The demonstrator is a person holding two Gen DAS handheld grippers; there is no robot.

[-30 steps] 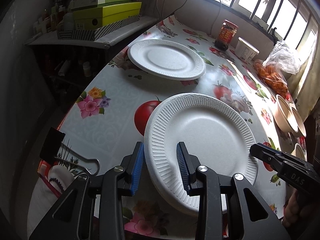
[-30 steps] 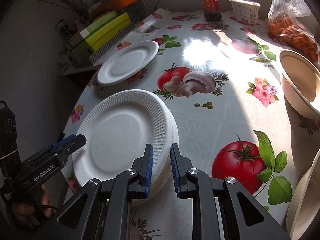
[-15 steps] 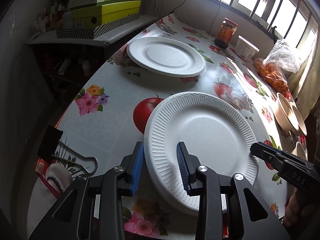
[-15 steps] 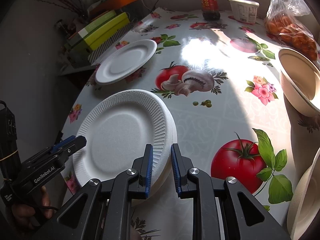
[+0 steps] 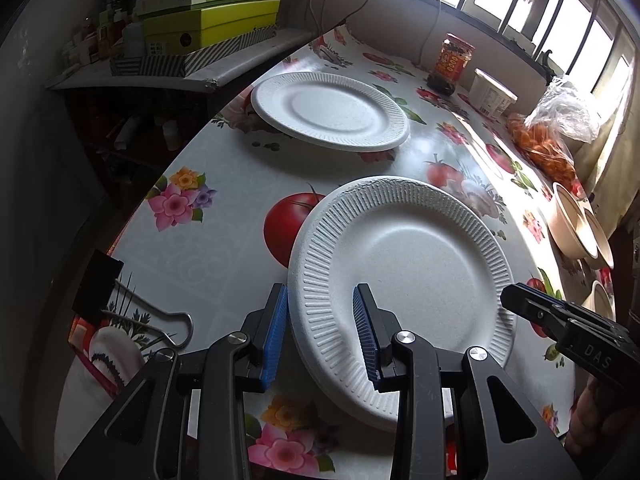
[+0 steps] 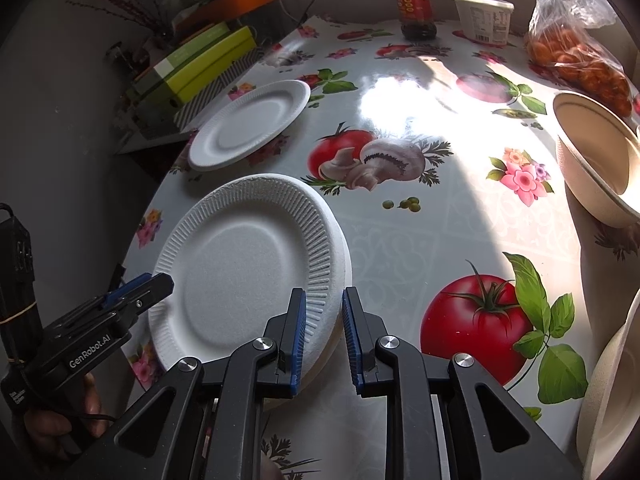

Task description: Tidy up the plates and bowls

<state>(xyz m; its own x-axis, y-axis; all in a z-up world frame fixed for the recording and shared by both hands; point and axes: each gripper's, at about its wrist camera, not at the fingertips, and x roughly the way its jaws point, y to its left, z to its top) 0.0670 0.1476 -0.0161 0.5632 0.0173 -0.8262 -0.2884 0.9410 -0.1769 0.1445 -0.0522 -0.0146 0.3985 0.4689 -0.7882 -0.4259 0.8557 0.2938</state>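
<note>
A stack of white ribbed foam plates (image 5: 408, 272) (image 6: 240, 272) lies near the front edge of the flowered table (image 6: 400, 240). My left gripper (image 5: 320, 336) is shut on the stack's near left rim, one pad outside the edge and one on top. My right gripper (image 6: 324, 332) is shut on the right rim. Each gripper's tip also shows in the other view: left gripper (image 6: 152, 284), right gripper (image 5: 516, 300). A single white plate (image 5: 328, 110) (image 6: 252, 124) lies farther back on the left. Beige bowls (image 5: 572, 224) (image 6: 600, 160) sit at the right edge, another bowl (image 6: 612, 392) nearer.
At the back stand a red-labelled jar (image 6: 414, 4), a white tub (image 6: 484, 18) and a bag of orange fruit (image 6: 576, 52). Green boxes (image 5: 208, 24) are piled on a shelf left of the table. A black binder clip (image 5: 100, 284) grips the cloth's front left edge.
</note>
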